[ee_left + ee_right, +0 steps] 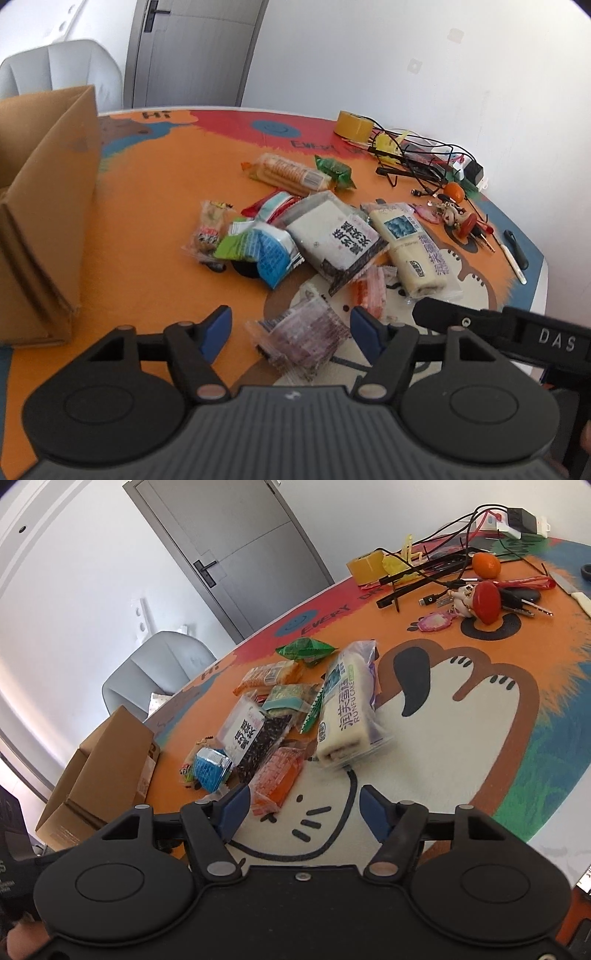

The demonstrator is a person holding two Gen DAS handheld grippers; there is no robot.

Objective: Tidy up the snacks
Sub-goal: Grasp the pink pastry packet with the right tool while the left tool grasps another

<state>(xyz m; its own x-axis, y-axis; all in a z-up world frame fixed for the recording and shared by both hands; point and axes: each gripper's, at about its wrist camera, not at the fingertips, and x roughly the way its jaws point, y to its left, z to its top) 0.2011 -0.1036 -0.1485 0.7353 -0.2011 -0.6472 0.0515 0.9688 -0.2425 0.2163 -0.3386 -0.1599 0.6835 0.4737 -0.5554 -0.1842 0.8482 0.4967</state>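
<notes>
A pile of packaged snacks lies on the round cartoon-print table [155,229]. My left gripper [291,326] is open, its blue pads either side of a clear packet of purple-wrapped snacks [303,339] just below it. My right gripper [303,812] is open and empty over the white cat drawing, just short of a white cake roll packet [343,716] and an orange wafer packet [277,779]. Other snacks: a black-and-white packet [332,236], a blue-green packet [262,251], a biscuit sleeve [284,173], a green packet [332,170]. An open cardboard box [48,206] stands at the left.
Tape roll [352,125], tangled cables [413,151], an orange [453,192], keys with a figurine [480,598] and a knife [513,258] crowd the far right of the table. A grey chair [159,664] and a door [236,546] stand behind.
</notes>
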